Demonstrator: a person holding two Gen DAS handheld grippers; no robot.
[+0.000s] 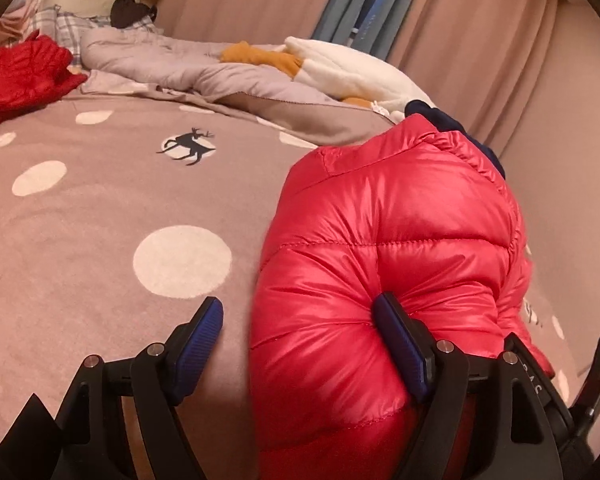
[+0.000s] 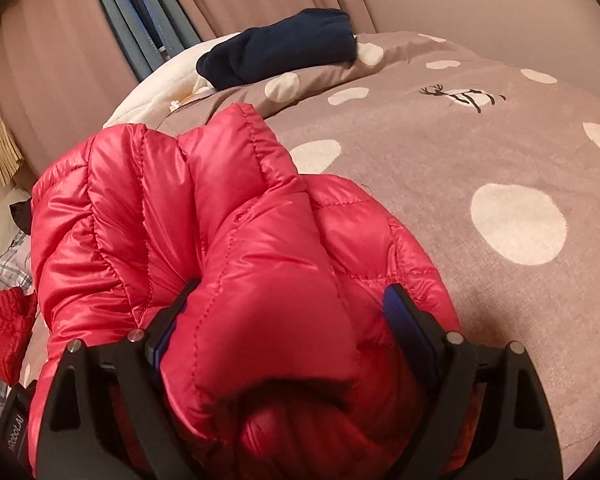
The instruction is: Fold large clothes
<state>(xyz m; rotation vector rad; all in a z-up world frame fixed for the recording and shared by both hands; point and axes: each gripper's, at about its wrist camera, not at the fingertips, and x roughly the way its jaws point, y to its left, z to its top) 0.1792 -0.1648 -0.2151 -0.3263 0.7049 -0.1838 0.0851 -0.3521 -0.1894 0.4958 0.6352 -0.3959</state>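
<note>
**Puffy red jacket on the spotty bed**

The bed (image 1: 100,208) has a soft brown cover with big white dots and a little black deer (image 1: 188,146) on it. Pink curtains (image 1: 260,0) hang behind it, with a blue-grey one (image 1: 352,4) in the gap.

From the left gripper's camera, going left to right: another red garment (image 1: 20,76) lies crumpled at the far left edge. Next come checked pillows (image 1: 68,28), then a grey quilt (image 1: 172,68) in a heap, then a white and orange plush toy (image 1: 340,68). The shiny red puffer jacket (image 1: 388,240) lies bunched on the right side of the bed. The left gripper (image 1: 300,344) has its fingers spread wide. The right finger pokes into the jacket. The left finger (image 1: 200,340) is over the bare cover, touching nothing. So it is not grasping.

The right gripper's camera shows a dark blue garment (image 2: 280,48) lying far back on the bed, only peeking out in the other view. Here the jacket (image 2: 220,220) fills the left and middle. A thick fold bulges between the fingers of the right gripper (image 2: 292,320), which stand wide apart. I cannot tell if they squeeze it.
</note>
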